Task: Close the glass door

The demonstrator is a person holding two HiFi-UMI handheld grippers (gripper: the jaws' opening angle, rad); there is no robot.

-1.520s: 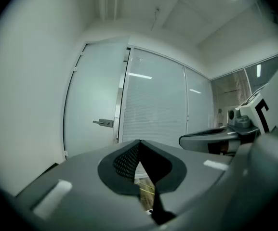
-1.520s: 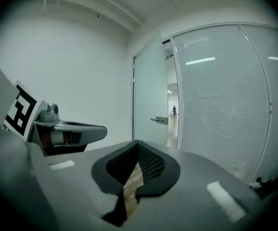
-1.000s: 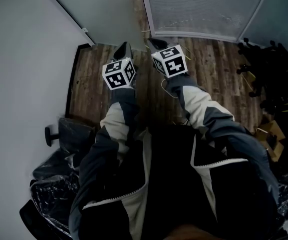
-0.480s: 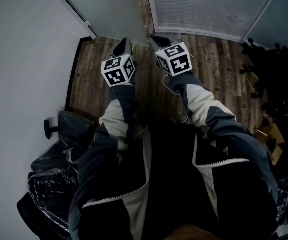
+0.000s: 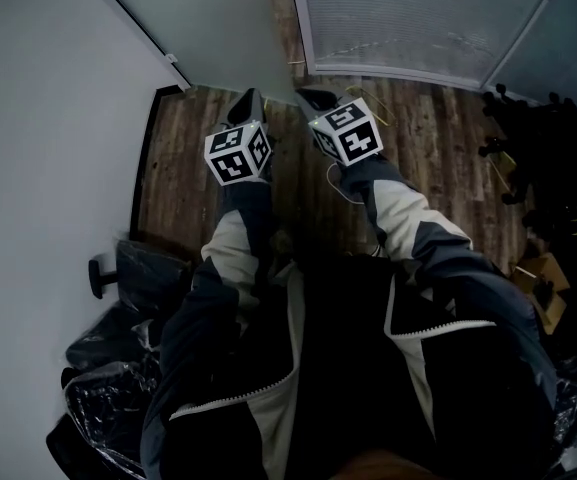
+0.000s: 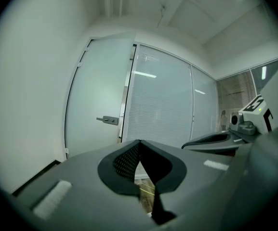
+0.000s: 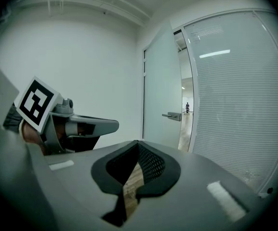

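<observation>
While both hands are held out ahead of me, I record the following. The left gripper (image 6: 138, 142) is clenched; its dark, mesh-textured pads (image 6: 125, 160) meet tip to tip with nothing between them. The right gripper (image 7: 138, 142) is likewise clenched and empty, and only a strip of floor shows behind its pads. Each gripper carries a white cube (image 5: 238, 153) printed with black square markers.

The glass door (image 7: 162, 88) is ahead of both grippers and well apart from them, touched by neither. It is a tall, flat, frosted pane, smooth and pale grey-green, with a metal lever handle (image 7: 172, 115) near its free edge. It stands ajar; between that edge and the fixed glass panel (image 7: 235, 95), which is ruled with fine horizontal lines, a narrow gap (image 7: 187, 110) shows a lit corridor beyond.

The floor (image 5: 183, 158) is dark wood plank with visible grain; bare planks are all that lies between the grippers and the door. A plain matt white wall (image 5: 38, 118) runs along the left. Black seating wrapped in crinkled glossy film (image 5: 118, 368) sits low at the left, beside my sleeve. A heap of black gear (image 5: 538, 138) and an open cardboard box (image 5: 543, 273) occupy the right side, clear of the door's path.
</observation>
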